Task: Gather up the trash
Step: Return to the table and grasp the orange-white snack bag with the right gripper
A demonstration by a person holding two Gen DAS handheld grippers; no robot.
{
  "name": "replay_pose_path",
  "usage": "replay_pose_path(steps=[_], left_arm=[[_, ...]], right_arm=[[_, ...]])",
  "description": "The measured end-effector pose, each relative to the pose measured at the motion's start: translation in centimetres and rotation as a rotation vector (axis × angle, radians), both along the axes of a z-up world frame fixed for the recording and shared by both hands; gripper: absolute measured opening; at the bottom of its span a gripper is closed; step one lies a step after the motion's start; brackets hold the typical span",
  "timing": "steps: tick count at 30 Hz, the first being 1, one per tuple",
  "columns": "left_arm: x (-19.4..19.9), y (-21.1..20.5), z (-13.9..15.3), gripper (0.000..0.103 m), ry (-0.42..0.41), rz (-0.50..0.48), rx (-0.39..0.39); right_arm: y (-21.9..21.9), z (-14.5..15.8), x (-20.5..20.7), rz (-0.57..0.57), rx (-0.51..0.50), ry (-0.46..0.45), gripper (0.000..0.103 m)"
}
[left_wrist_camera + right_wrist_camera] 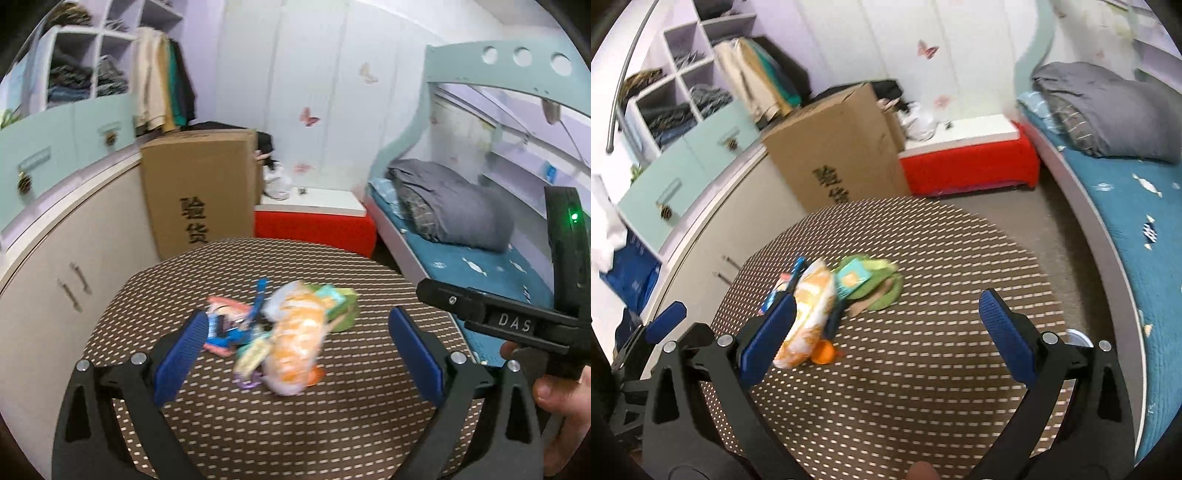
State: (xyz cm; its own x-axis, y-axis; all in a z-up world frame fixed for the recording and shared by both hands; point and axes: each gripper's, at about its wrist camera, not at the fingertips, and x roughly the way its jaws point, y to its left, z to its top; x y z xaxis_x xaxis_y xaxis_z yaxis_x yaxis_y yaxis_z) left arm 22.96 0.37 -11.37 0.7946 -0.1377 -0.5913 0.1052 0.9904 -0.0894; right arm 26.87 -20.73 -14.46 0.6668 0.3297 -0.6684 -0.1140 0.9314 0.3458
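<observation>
Left wrist | cardboard box (pixel 201 188), red bench (pixel 314 227) behind table (pixel 332 424) | wrappers (pixel 284 332) unobstructed

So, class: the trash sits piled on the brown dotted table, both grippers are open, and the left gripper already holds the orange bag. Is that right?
Not quite. In the left wrist view the left gripper is open with the orange bag lying free on the table. The right gripper is open too.

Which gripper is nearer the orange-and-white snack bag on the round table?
Left. The left gripper is open with the orange-and-white snack bag between its fingers. The right gripper is also open, but the bag lies by its left finger, off-centre.
</observation>
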Motion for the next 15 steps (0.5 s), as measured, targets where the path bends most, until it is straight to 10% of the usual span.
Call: replay_pose_path(steps=[15], left_arm=[[0.4, 7.4, -4.7, 0.096, 0.099, 0.121, -0.046]], right_arm=[[8.4, -4.7, 4.3, 0.127, -0.011, 0.146, 0.097]])
